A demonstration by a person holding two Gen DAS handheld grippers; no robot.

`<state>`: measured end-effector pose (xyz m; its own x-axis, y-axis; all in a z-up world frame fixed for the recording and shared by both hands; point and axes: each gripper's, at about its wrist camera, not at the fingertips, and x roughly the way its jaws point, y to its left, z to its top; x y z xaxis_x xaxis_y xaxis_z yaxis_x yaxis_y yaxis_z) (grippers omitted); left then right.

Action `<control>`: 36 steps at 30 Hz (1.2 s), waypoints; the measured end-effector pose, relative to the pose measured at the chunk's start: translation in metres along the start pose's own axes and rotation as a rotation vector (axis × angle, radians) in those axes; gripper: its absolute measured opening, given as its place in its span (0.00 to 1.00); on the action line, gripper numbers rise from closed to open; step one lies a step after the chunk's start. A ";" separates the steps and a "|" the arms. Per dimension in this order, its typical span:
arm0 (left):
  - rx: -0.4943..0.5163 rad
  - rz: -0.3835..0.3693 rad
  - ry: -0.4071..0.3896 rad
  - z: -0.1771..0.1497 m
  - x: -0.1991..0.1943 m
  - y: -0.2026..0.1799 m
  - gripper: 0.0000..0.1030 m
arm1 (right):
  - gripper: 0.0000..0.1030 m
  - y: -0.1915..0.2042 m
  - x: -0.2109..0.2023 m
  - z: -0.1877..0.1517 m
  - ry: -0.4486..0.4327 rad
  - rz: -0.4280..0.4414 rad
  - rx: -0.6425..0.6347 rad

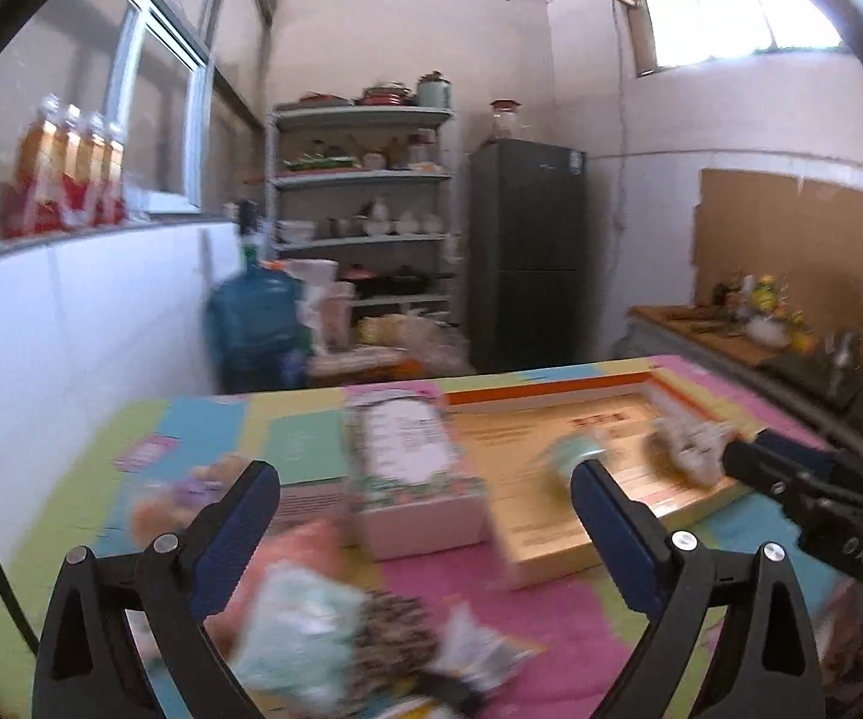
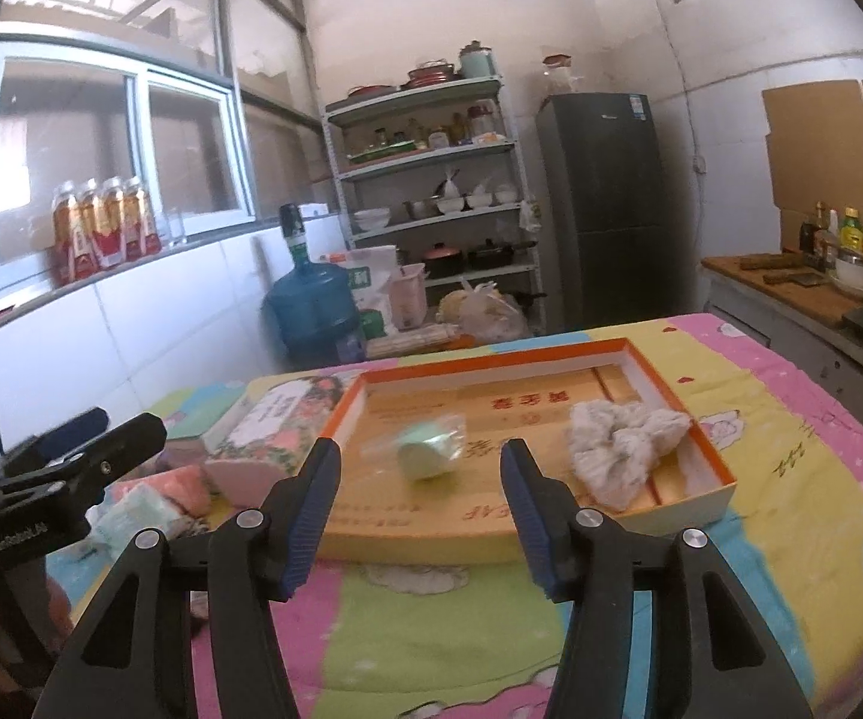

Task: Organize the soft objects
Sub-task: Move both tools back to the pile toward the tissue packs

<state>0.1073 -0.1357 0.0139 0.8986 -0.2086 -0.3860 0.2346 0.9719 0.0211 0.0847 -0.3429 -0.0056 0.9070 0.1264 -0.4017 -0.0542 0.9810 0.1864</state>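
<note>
Right claw gapes before bagged green roll.

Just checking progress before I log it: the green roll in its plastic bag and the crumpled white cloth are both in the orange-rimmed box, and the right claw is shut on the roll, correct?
Not quite. The green roll and white cloth do lie in the orange-rimmed box, but the right claw is open and holds nothing, as the right wrist view shows.

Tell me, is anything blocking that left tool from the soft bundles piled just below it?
Nothing visible does. The left tool is open above the soft bundles, with only air between. The floral box stands just behind the pile, not in the way.
</note>
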 end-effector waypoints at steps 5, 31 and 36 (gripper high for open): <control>-0.007 0.082 0.001 -0.011 -0.022 0.029 0.96 | 0.56 0.031 -0.002 -0.008 0.006 0.037 -0.022; -0.224 0.259 0.037 -0.065 -0.070 0.183 0.89 | 0.72 0.163 0.038 -0.039 0.155 0.243 -0.038; -0.229 0.239 0.071 -0.075 -0.063 0.198 0.90 | 0.73 0.180 0.065 -0.051 0.232 0.274 -0.001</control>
<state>0.0695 0.0778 -0.0268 0.8880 0.0290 -0.4589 -0.0765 0.9934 -0.0853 0.1127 -0.1507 -0.0434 0.7396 0.4146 -0.5302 -0.2825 0.9062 0.3146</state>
